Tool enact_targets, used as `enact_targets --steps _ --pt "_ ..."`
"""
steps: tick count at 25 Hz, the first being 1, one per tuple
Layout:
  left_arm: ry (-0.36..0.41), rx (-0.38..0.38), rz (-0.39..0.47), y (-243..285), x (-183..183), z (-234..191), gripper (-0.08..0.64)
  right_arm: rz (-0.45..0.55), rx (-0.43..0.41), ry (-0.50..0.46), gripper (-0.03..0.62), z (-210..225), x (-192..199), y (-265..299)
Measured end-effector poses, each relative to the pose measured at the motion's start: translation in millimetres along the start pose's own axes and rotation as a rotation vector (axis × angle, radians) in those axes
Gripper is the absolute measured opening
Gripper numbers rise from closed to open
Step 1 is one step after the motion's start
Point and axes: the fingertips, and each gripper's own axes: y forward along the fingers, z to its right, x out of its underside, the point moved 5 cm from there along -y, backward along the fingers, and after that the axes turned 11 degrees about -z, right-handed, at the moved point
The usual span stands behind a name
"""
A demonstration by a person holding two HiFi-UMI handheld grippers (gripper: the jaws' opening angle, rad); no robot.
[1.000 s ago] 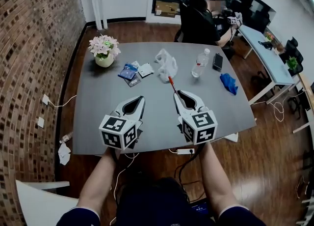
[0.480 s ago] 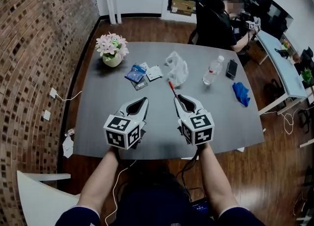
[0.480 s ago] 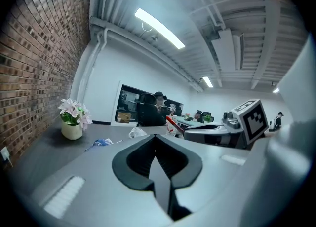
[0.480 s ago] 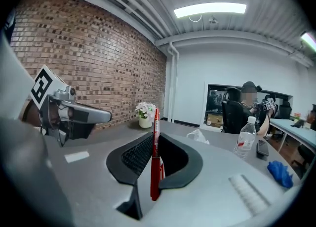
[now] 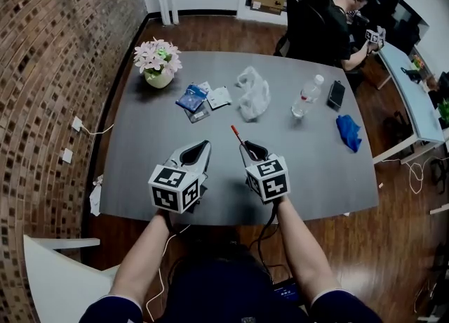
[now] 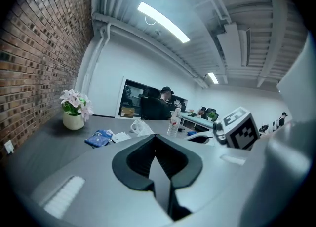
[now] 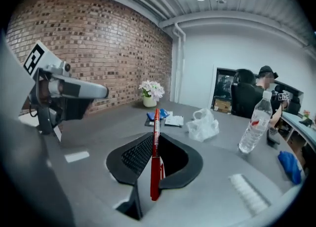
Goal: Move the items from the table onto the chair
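My right gripper [image 5: 247, 148] hovers over the near half of the grey table [image 5: 147, 139], shut on a red pen [image 5: 236, 133] that sticks out past its tips toward the far side. In the right gripper view the pen [image 7: 155, 144] stands upright between the black pads of that gripper [image 7: 157, 139]. My left gripper [image 5: 201, 145] hangs beside it to the left, shut with nothing in it; the left gripper view shows its tips [image 6: 155, 137] meeting. A white chair [image 5: 56, 279] shows at the bottom left, beside the person's legs.
On the far half of the table lie a flower pot [image 5: 158, 64], a blue packet [image 5: 191, 97], white sachets [image 5: 219, 97], a crumpled plastic bag [image 5: 254, 92], a water bottle [image 5: 305, 97], a dark phone [image 5: 336, 94] and a blue cloth [image 5: 349, 132]. A person sits behind the table.
Both grippers have sunk and drawn back toward the table's near edge, the right one further, with the red pen still in it. Their jaws look unchanged.
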Motion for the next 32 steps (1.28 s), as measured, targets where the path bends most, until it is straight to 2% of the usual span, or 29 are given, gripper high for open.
enact_targets --steps 7,13,20,22,27,32 --pt "-0.045 -0.021 -0.066 -6 33 -7 0.012 -0.241 -0.047 0.031 0.043 -9 64 67" --pt "-0.072 -0.034 -0.083 -9 45 -14 0.012 -0.319 -0.046 0.038 0.043 -8 82 88" --pt "-0.077 -0.032 -0.082 -10 45 -18 0.012 -0.309 -0.038 0.056 0.048 -10 84 89" --pt "-0.072 -0.028 -0.077 -10 43 -17 0.012 -0.287 -0.037 0.06 0.076 -10 80 85" --pt "-0.066 -0.023 -0.055 -11 32 -16 0.012 -0.209 -0.028 0.051 0.092 -6 55 66" --pt "-0.045 -0.018 -0.012 -15 11 -12 0.012 -0.051 -0.001 0.057 0.059 1 14 26"
